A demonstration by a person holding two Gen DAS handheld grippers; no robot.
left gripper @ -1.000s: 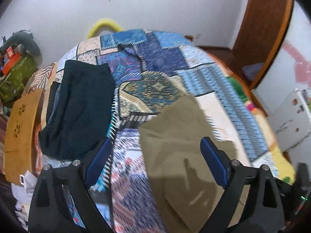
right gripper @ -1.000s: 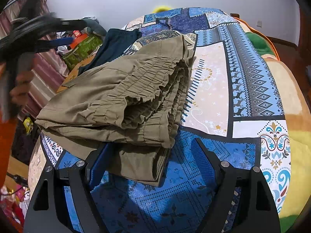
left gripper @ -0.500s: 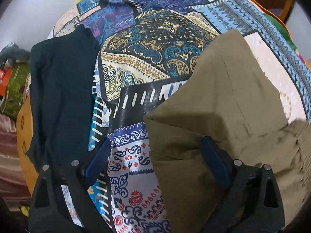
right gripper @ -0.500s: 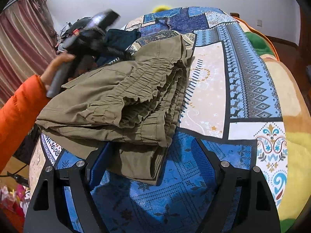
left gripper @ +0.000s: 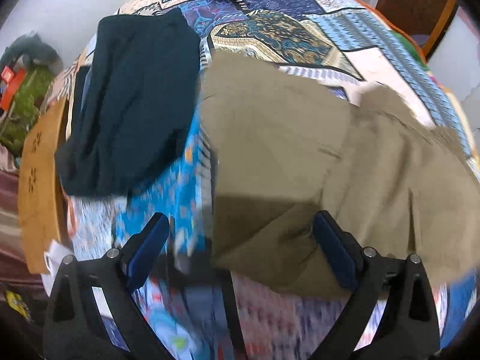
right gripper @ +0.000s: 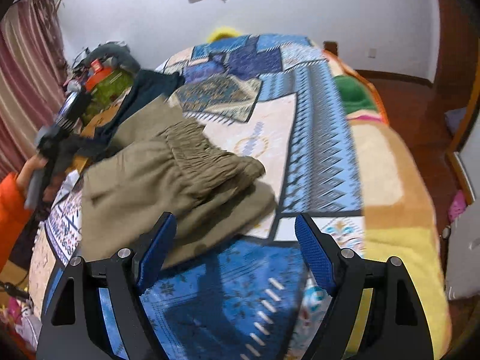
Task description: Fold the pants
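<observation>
A bed is filling most of the room, covered by a patchwork quilt (right gripper: pixel 315 126) in blue, cream and yellow blocks. On that quilt the olive pants (left gripper: pixel 300 156) are lying folded over on themselves; in the right wrist view they are sitting at about nine o'clock of the bed's middle, with the gathered elastic waistband (right gripper: pixel 207 162) bunching on top and facing three o'clock. A dark teal garment (left gripper: pixel 132 102) is lying flat just beside the pants, at their nine o'clock in the left wrist view, with its near edge close to theirs; whether the two are touching cannot be told through the blur.

The left gripper (left gripper: pixel 240 240) is pointing steeply down over the near corner of the pants. Its jaws are standing wide apart; the right-hand finger is sitting over the olive cloth, the left-hand one over bare quilt, and nothing is being pinched. In the right wrist view an orange sleeve (right gripper: pixel 12 210) is showing at nine o'clock, with a hand holding that tool's grey handle.

The right gripper (right gripper: pixel 234 240) is hovering at the six o'clock edge of the pants. Its jaws are also standing wide and empty, the left-hand finger over the cloth's edge and the other over blue patchwork.
</observation>
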